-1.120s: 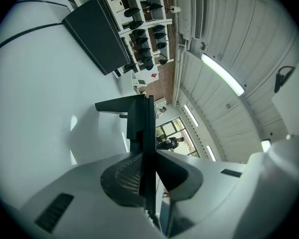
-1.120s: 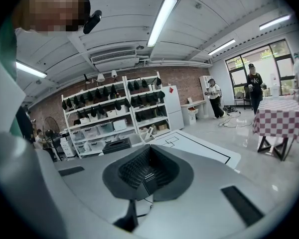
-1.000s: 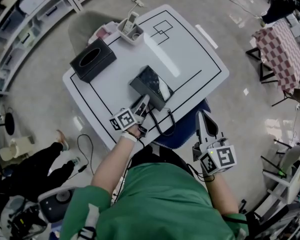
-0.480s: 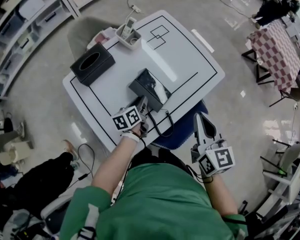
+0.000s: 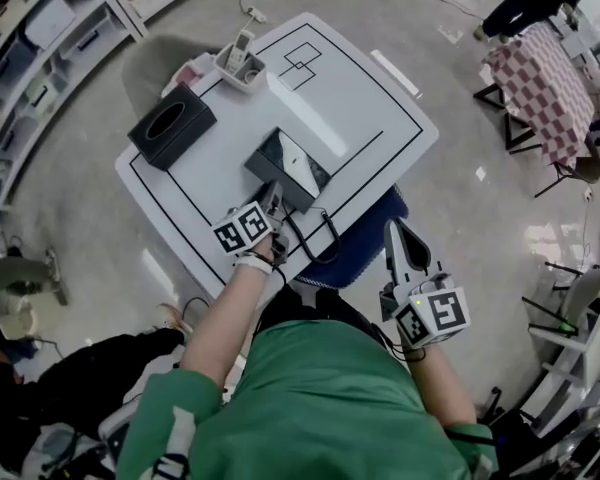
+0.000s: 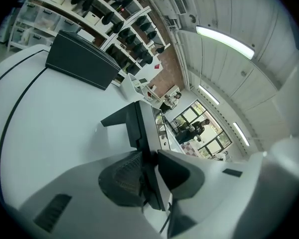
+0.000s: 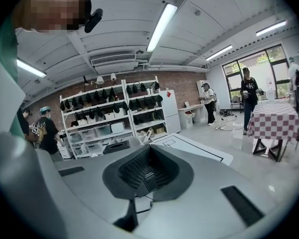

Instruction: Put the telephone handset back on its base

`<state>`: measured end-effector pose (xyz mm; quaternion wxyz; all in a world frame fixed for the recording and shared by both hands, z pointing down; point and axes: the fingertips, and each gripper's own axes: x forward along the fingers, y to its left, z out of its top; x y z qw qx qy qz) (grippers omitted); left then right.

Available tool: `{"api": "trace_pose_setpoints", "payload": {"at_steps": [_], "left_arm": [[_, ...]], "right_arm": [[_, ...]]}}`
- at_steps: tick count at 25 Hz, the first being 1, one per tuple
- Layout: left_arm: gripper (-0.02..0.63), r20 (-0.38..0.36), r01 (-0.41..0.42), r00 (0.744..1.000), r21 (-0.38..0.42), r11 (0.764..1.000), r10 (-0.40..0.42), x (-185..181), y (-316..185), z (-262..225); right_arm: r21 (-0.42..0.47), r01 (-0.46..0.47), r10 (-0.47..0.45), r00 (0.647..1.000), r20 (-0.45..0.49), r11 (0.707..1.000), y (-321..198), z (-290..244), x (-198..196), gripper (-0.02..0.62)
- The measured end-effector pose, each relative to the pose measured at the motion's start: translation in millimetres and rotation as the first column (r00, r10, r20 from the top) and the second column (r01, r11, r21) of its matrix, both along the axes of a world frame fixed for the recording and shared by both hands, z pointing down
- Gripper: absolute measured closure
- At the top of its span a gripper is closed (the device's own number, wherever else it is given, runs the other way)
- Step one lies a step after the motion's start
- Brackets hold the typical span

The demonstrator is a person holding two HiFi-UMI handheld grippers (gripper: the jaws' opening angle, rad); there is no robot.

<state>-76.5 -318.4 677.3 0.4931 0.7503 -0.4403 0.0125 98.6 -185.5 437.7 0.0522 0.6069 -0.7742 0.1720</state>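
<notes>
- The left gripper (image 5: 273, 206) sits at the near-left end of the telephone base (image 5: 285, 163), which stands mid-worktop (image 5: 360, 108).
- In the left gripper view its fingers (image 6: 120, 180) are clenched on a thin dark piece, which I take to be the handset (image 6: 137, 126). It runs from between them toward the far side.
- The handset lies along the left side of the base, touching it or just above it. No view shows whether it has dropped into its cradle.
- The cord (image 5: 325, 236) loops off the near edge of the worktop, slack and clear of the base top.
- The right gripper (image 5: 398, 240) hangs well apart from the telephone, off the near-right edge of the worktop above a blue seat (image 5: 365, 238). Its fingers (image 7: 134, 171) are closed on each other with nothing between them, so it plays no part here.
- A black tissue box (image 5: 170, 123) stands at the far left, well away from the work.
- My reading is that carrying and lining up are about done. What is left is pressing the handset flat onto the base, releasing the fingers and drawing the left gripper back.
- The risk I see is letting go before it sits level, so that it tips off toward the near-left edge.
</notes>
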Motion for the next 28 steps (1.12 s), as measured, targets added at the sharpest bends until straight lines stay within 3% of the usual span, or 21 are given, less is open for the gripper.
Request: {"api": "trace_pose_setpoints", "payload": {"at_steps": [4, 7, 12, 18, 21, 23, 28], "left_arm": [[0.495, -0.093, 0.002, 0.996, -0.012, 1.000, -0.003, 7.1, -0.8, 2.2], [0.492, -0.078, -0.010, 0.997, -0.008, 1.000, 0.010, 6.5, 1.6, 5.1], [0.454, -0.118, -0.026, 0.993, -0.070, 0.997, 0.017, 3.4, 10.1, 8.9], [0.439, -0.080, -0.084, 0.993, -0.028, 0.996, 0.081, -7.0, 37.9, -31.1], [0.439, -0.043, -0.077, 0.996, 0.084, 0.993, 0.081, -15.9, 40.4, -79.5], [0.439, -0.014, -0.085, 0.996, 0.205, 0.975, 0.090, -17.6, 37.2, -123.0], [0.442, 0.097, -0.132, 0.990, 0.472, 0.872, 0.097, -16.0, 44.0, -225.1]], "right_arm": [[0.002, 0.002, -0.002, 1.000, 0.012, 1.000, 1.5, 2.5, 1.9, 0.572], [0.004, 0.014, -0.014, 1.000, 0.022, 1.000, 1.6, 2.5, -0.1, 0.572], [0.013, 0.027, -0.027, 0.999, 0.031, 1.000, 0.0, -2.0, 0.3, 0.572], [0.047, 0.050, -0.052, 0.998, 0.033, 0.998, -10.3, -17.3, -0.6, 0.572], [0.066, 0.066, -0.067, 0.998, 0.017, 0.996, -16.8, -26.7, -2.6, 0.572], [0.083, 0.074, -0.075, 0.997, 0.012, 0.994, -22.2, -33.3, -4.7, 0.572], [0.136, 0.096, -0.099, 0.995, 0.020, 0.986, -27.4, -54.6, -11.6, 0.572]]}}
